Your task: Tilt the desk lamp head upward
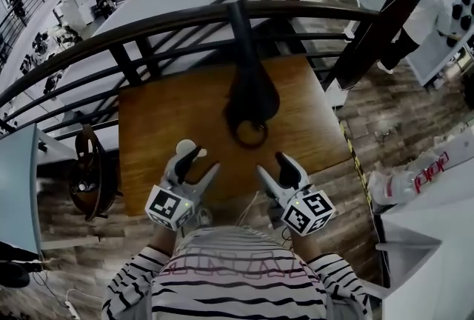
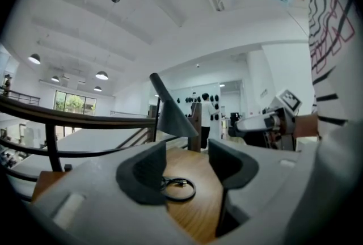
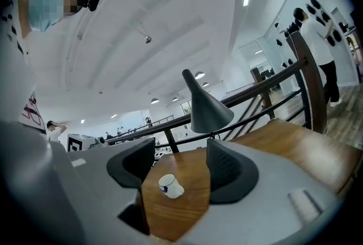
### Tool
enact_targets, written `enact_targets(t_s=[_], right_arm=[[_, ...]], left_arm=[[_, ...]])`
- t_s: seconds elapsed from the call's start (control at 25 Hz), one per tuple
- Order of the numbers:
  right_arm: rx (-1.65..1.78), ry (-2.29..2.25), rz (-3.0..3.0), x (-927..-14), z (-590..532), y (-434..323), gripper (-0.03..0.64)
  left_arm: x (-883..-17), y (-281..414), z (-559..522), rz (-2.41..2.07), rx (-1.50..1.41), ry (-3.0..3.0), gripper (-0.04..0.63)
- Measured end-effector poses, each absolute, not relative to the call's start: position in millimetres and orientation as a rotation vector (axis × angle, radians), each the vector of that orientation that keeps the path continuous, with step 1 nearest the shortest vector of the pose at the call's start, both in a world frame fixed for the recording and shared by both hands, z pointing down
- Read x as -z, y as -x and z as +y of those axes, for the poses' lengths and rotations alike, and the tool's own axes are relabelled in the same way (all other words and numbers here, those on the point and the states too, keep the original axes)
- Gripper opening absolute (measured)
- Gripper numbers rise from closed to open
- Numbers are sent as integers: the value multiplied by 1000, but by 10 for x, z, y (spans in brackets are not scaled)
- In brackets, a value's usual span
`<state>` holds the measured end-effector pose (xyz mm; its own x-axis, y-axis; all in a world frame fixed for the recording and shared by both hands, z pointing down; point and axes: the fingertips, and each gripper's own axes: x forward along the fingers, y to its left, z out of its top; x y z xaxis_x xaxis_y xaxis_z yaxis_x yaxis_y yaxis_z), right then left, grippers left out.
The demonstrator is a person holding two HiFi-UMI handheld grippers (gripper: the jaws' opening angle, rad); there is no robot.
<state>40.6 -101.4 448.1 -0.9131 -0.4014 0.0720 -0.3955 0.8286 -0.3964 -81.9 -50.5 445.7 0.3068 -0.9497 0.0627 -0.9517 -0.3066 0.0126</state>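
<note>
Striped sleeves frame the near edge of the head view, where the left gripper (image 1: 198,163) and right gripper (image 1: 272,169) hover level over the front of a brown wooden table (image 1: 155,126). Both tools stand with jaws wide apart and nothing between the pads. The black desk lamp with a cone-shaped shade (image 1: 252,92) stands at the far middle of the table, against a dark metal railing (image 1: 148,22), well apart from both grippers. A loop of black cable (image 2: 178,188) lies by its foot, and a small white cup (image 3: 168,185) sits on the wood near the left gripper. The shade's mouth points down in both gripper views, so the task appears not yet begun: reaching, gripping the head and tilting it upward all remain.
</note>
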Motion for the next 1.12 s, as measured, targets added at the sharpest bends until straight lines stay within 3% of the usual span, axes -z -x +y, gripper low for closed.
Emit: enact_targets(t_s=[0.64,1.12], right_arm=[[665,945,2872,-4460,-1235,535,272],[705,1085,2807,-4571,-1423,529,272]], left_arm=[[-4398,1935,-706,-1607,-37,-2612,230],[-4512,2077,-1064,-1497,-20,-2641,230]])
